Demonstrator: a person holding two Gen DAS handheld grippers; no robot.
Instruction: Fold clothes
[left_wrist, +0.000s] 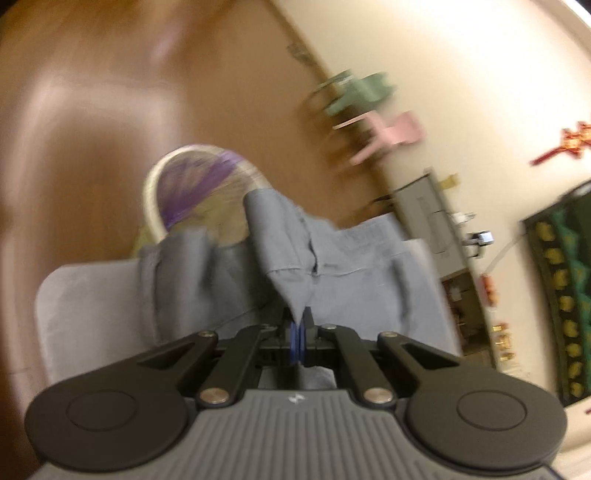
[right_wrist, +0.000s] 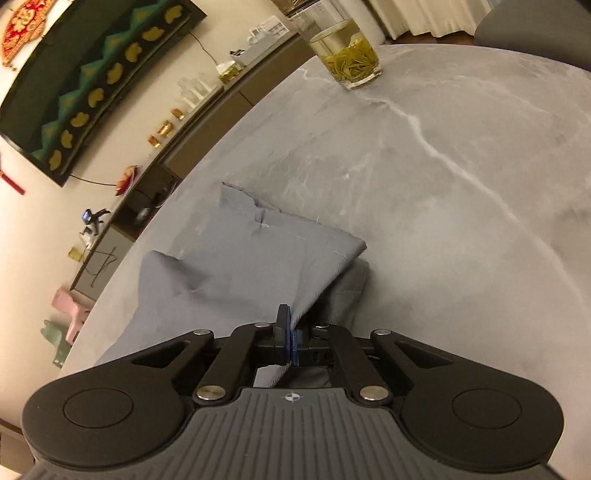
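Currently both tongs are clamped on the grey garment (right_wrist: 258, 258): left tongs (left_wrist: 297, 332) pinch one corner, right tongs (right_wrist: 290, 338) pinch a folded edge. Garment lies partly on the grey marble bench (right_wrist: 443, 184), near its edge; a glass of tea (right_wrist: 345, 55) stands well apart.

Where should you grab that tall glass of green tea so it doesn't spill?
Grip the tall glass of green tea around its lower wall, coming in level from the side. It stands upright on the grey marble table with an open top, so a top grab would likely tip it.
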